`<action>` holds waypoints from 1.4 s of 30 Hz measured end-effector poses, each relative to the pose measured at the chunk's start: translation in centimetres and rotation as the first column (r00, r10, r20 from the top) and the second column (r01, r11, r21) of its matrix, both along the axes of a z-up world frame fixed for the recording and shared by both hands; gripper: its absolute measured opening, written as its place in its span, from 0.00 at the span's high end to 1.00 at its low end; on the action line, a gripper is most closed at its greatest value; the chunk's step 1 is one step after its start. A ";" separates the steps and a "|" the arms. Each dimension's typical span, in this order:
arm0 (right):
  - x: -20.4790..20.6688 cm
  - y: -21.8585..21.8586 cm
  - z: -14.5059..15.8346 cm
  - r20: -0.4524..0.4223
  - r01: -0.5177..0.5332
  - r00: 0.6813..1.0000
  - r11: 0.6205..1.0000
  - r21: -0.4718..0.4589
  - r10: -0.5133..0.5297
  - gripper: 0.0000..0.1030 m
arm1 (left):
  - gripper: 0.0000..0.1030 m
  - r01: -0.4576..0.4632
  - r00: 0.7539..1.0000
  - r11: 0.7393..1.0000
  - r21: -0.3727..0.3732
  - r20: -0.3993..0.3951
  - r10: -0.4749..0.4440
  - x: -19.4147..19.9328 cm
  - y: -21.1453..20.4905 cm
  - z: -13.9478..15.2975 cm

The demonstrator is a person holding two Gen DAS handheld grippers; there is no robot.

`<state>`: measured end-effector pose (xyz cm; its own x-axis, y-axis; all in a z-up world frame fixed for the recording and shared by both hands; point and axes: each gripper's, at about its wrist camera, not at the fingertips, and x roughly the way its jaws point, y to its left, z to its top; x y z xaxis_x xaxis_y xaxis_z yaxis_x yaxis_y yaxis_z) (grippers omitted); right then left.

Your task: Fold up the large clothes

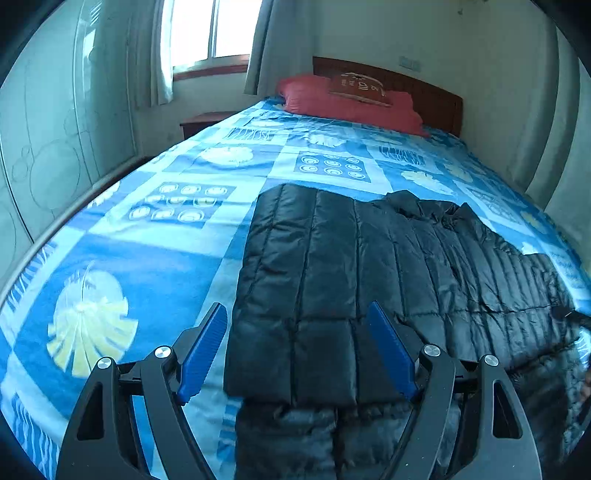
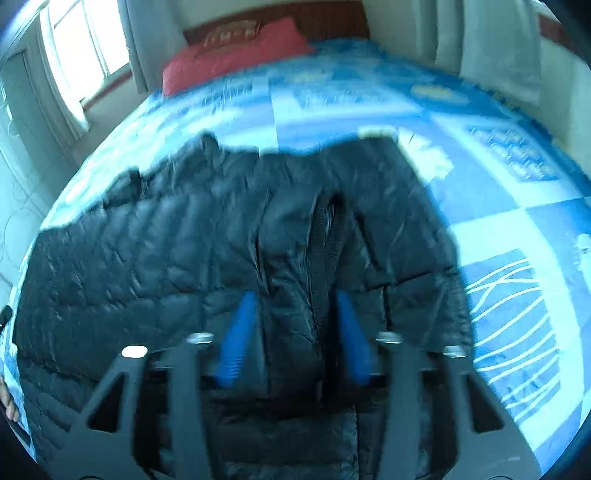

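Jacket [image 1: 351, 266], black and quilted, lies spread across the foot half of the bed [image 1: 155, 258], its hem spilling over the foot edge under both tongs. Left tongs [image 1: 297, 350] hang released above the jacket's folded-in side: one blue pad [image 1: 203, 354] sits over the bedspread just beside the jacket's edge, the other pad [image 1: 391, 350] over the quilting, and nothing is pinched between them. Right tongs [image 2: 295, 339] are blurred; their blue pads [image 2: 238, 339] stand apart on either side of a raised ridge of fabric along the jacket's [image 2: 147, 258] zipper, and no pad can be seen pressing on it, so they read as released. The jacket's collar end points toward the head of the bed. Beyond it the blue patterned bedspread [image 1: 332, 133] runs bare up to a red pillow [image 1: 347, 99] at the head edge, with a smaller brown cushion [image 1: 360, 88] on top, against a wooden headboard [image 1: 424, 92]. A curtained window [image 1: 210, 29] stands past the bed's far left corner.
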<state>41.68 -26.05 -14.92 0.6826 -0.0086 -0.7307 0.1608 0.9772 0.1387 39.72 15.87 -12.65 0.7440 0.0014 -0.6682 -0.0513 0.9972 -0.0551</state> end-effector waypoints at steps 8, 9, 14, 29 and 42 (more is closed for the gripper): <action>1.5 4.9 -4.1 -0.065 -0.130 0.990 0.987 -0.093 0.124 0.43 | 0.23 -0.047 0.992 0.997 0.060 -0.114 0.054 2.6 0.6 -3.9; 1.6 4.9 -4.3 -0.060 -0.127 0.991 0.988 -0.090 0.122 0.43 | 0.23 -0.048 0.989 0.997 0.057 -0.134 0.055 2.9 0.7 -4.4; 1.6 4.5 -2.5 -0.064 -0.123 0.991 0.991 -0.059 0.119 0.43 | 0.24 -0.038 0.983 0.998 0.047 -0.177 0.046 3.0 1.0 -4.3; 9.3 5.5 -4.0 -0.058 -0.101 0.993 0.993 -0.060 0.098 0.35 | 0.23 -0.091 0.974 0.996 0.012 -0.207 0.092 12.0 1.3 -5.0; 11.2 11.5 -2.5 -0.025 -0.192 0.981 0.980 -0.056 0.191 0.35 | 0.25 -0.106 0.988 0.993 0.048 -0.109 0.110 12.8 -1.5 -1.8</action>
<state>52.85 -14.55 -17.45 0.6616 0.0787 -0.7457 -0.0285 0.9964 0.0799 52.54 14.32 -14.41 0.6587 0.1074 -0.7447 -0.1624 0.9867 -0.0013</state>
